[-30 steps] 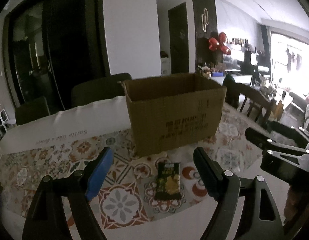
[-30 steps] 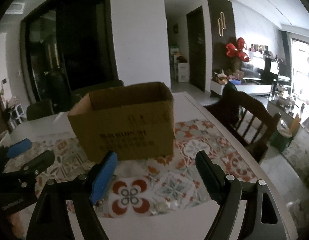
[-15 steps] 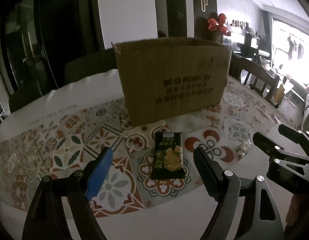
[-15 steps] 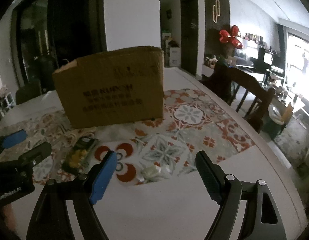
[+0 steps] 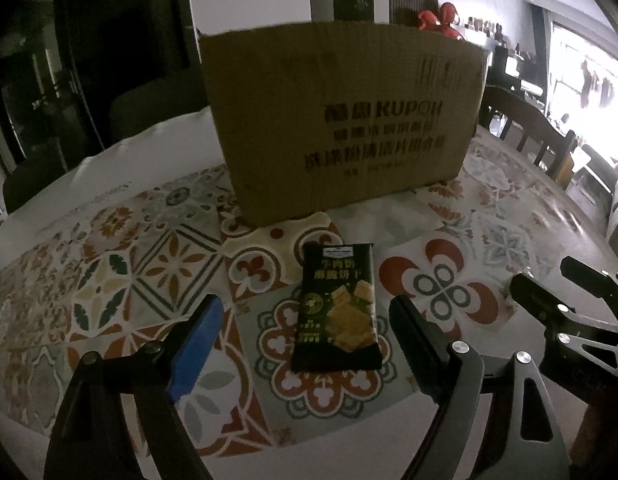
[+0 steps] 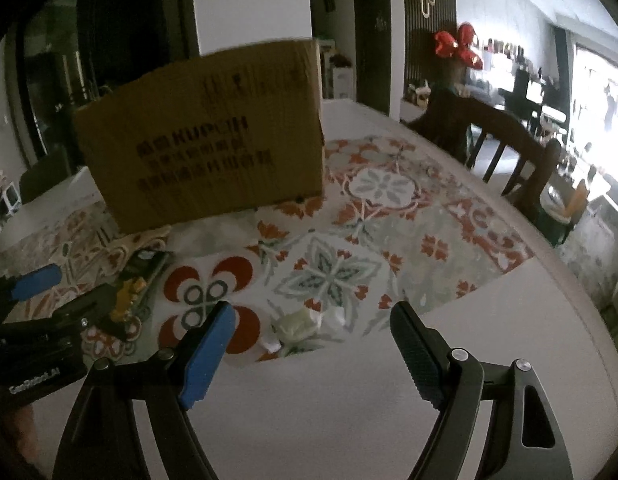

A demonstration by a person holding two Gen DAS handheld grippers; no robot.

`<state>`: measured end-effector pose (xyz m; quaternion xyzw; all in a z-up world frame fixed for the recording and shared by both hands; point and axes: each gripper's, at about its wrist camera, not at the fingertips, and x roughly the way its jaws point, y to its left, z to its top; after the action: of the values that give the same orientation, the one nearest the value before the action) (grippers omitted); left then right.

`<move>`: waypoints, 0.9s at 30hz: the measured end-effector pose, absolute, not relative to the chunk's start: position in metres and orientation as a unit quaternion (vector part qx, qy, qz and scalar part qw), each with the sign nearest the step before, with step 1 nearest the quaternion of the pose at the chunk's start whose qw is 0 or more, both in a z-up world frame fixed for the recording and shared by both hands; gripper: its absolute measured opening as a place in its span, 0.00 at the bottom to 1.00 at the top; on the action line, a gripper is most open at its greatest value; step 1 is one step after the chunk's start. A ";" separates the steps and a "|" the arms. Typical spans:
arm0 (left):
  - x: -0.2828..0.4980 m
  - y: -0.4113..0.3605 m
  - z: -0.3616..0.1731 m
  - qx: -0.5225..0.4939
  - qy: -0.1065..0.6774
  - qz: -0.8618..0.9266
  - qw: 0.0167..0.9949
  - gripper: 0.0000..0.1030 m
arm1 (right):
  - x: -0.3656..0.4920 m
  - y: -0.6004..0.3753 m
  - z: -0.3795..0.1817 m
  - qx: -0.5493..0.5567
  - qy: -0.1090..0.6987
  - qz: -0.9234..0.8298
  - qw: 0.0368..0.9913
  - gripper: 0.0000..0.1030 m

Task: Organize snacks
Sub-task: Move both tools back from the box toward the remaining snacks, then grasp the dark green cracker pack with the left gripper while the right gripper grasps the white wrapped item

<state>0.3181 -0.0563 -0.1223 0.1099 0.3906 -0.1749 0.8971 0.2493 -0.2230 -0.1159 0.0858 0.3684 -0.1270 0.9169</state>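
A dark green snack packet (image 5: 336, 308) lies flat on the patterned tablecloth (image 5: 149, 248), in front of a brown cardboard box (image 5: 341, 120). My left gripper (image 5: 305, 320) is open, low over the table, with the packet lying between its fingers. In the right wrist view the packet (image 6: 137, 280) lies at the left, partly behind the left gripper's fingers (image 6: 33, 280). A small pale wrapped snack (image 6: 299, 326) lies on the cloth between the fingers of my open right gripper (image 6: 313, 328). The box (image 6: 205, 140) stands behind it.
Wooden chairs (image 6: 505, 148) stand at the table's right side. The white bare table edge (image 6: 469, 320) runs along the front and right. The right gripper shows at the right of the left wrist view (image 5: 569, 312).
Both grippers have dropped lower and closer to the table. The packet now lies between the left fingers and the pale snack between the right fingers.
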 end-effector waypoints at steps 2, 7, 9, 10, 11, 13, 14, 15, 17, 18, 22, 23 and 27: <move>0.322 -0.059 -0.125 0.112 0.395 -0.178 0.894 0.82 | 0.252 -0.222 -0.117 0.084 0.373 -0.127 0.915 0.78; 0.332 -0.064 -0.130 0.109 0.409 -0.183 0.887 0.82 | 0.256 -0.220 -0.121 0.080 0.387 -0.125 0.910 0.76; 0.336 -0.065 -0.132 0.108 0.414 -0.183 0.885 0.82 | 0.259 -0.220 -0.123 0.079 0.393 -0.123 0.908 0.71; 0.337 -0.066 -0.133 0.108 0.414 -0.182 0.885 0.82 | 0.260 -0.220 -0.123 0.079 0.395 -0.123 0.907 0.69; 0.337 -0.066 -0.133 0.108 0.416 -0.181 0.885 0.82 | 0.261 -0.221 -0.124 0.080 0.399 -0.122 0.905 0.69; 0.339 -0.068 -0.135 0.106 0.419 -0.185 0.883 0.82 | 0.262 -0.223 -0.126 0.083 0.402 -0.123 0.903 0.65; 0.340 -0.068 -0.136 0.105 0.421 -0.186 0.882 0.83 | 0.263 -0.223 -0.127 0.085 0.404 -0.121 0.903 0.61; 0.341 -0.069 -0.137 0.105 0.423 -0.186 0.880 0.83 | 0.264 -0.223 -0.128 0.086 0.407 -0.118 0.902 0.60; 0.343 -0.069 -0.140 0.104 0.429 -0.184 0.878 0.82 | 0.265 -0.223 -0.129 0.086 0.413 -0.117 0.899 0.56; 0.344 -0.070 -0.141 0.103 0.430 -0.184 0.878 0.82 | 0.264 -0.223 -0.129 0.083 0.412 -0.117 0.900 0.54; 0.344 -0.073 -0.144 0.098 0.439 -0.193 0.872 0.81 | 0.264 -0.221 -0.129 0.083 0.412 -0.111 0.901 0.41; 0.343 -0.073 -0.145 0.097 0.439 -0.194 0.872 0.76 | 0.264 -0.221 -0.128 0.082 0.411 -0.109 0.901 0.35; 0.341 -0.072 -0.143 0.087 0.433 -0.193 0.876 0.47 | 0.265 -0.219 -0.128 0.080 0.412 -0.101 0.902 0.26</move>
<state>0.3415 -0.0721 -0.1429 0.0868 0.4328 -0.1926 0.8764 0.2645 -0.2190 -0.1275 0.0804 0.4117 -0.1013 0.9021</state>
